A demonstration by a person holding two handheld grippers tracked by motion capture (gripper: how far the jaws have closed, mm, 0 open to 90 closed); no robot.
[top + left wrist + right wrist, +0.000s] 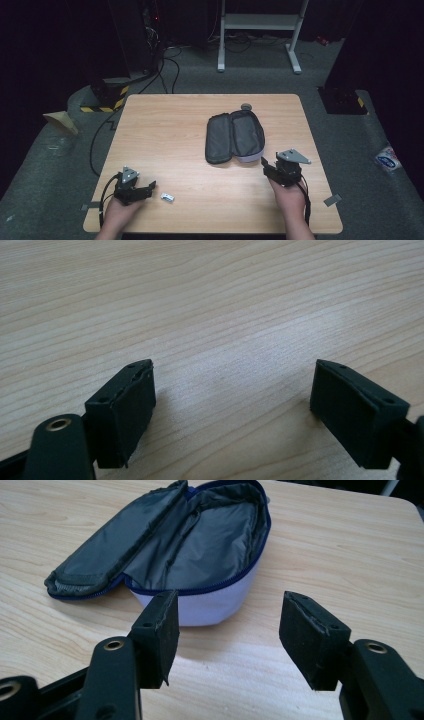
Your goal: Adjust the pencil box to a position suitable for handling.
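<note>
I have the left gripper low over the table near its front left corner, jaws apart with nothing between them; in the left gripper view the bare wood grain runs across the gap between the two black pads. A small white object lies on the table just beside that gripper, toward the front edge; it is too small for me to tell what it is. My right gripper sits toward the front right of the table, and its jaws also stand apart, gripping nothing. In the right gripper view the open pouch lies just ahead of the pads, its zip undone, the dark grey lining exposed and the flap folded out to one side. From above, the pouch rests right of the table's centre, nearer the far edge than the grippers, with a small round grey thing just beyond it.
</note>
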